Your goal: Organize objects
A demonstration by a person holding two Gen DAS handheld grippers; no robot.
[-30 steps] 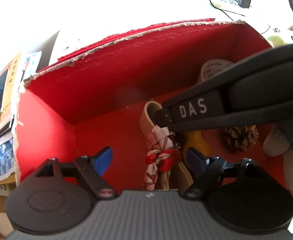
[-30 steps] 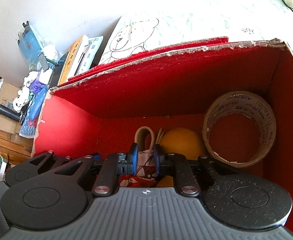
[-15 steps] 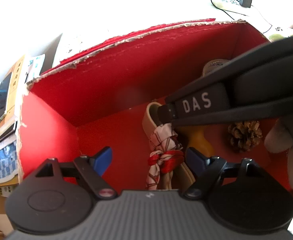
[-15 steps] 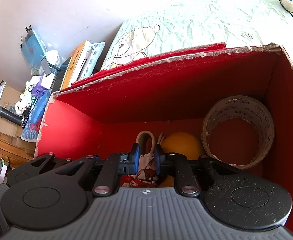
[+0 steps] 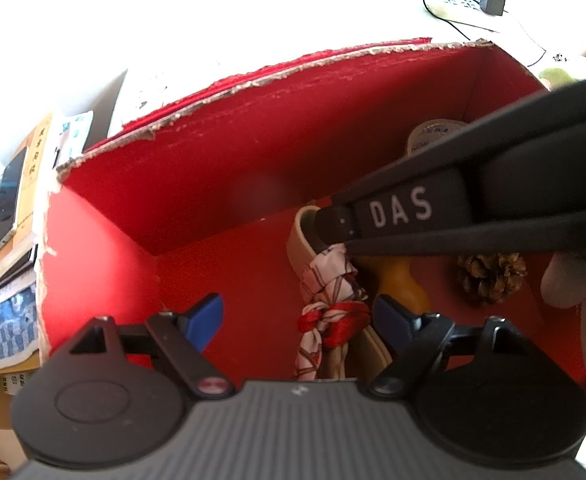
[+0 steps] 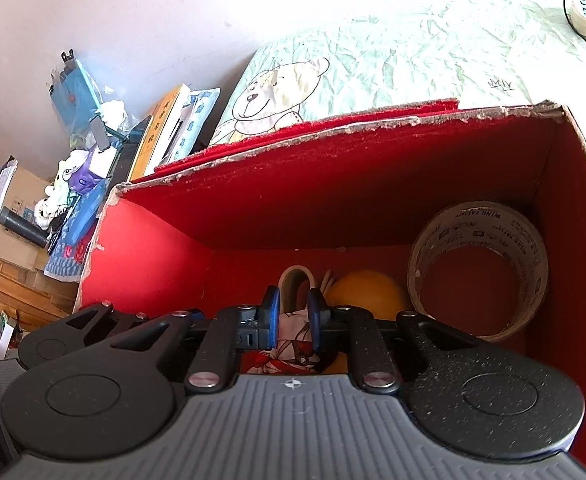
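jaws of the right gripper (image 6: 293,316) clench the scarf-wrapped headband (image 5: 325,280) low inside the red box (image 6: 373,184), likely to settle it beside the tape roll (image 6: 479,268); left gripper (image 5: 297,320) jaws hang released nearby

Box (image 6: 357,184): your red cardboard, matt, ragged torn rim.
Scarf (image 5: 333,280): soft printed cloth.
Tape roll (image 6: 479,268): papery printed core.
Pine cone (image 5: 489,276): rough, woody.

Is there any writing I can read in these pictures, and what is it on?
"DAS": white letters on the black arm of the right tongs.
Tape roll: repeated print on its inner band, too warped to read surely.
Yellow book: characters on the cover, too blurred.
Bear-print cloth: small scribble, unreadable.
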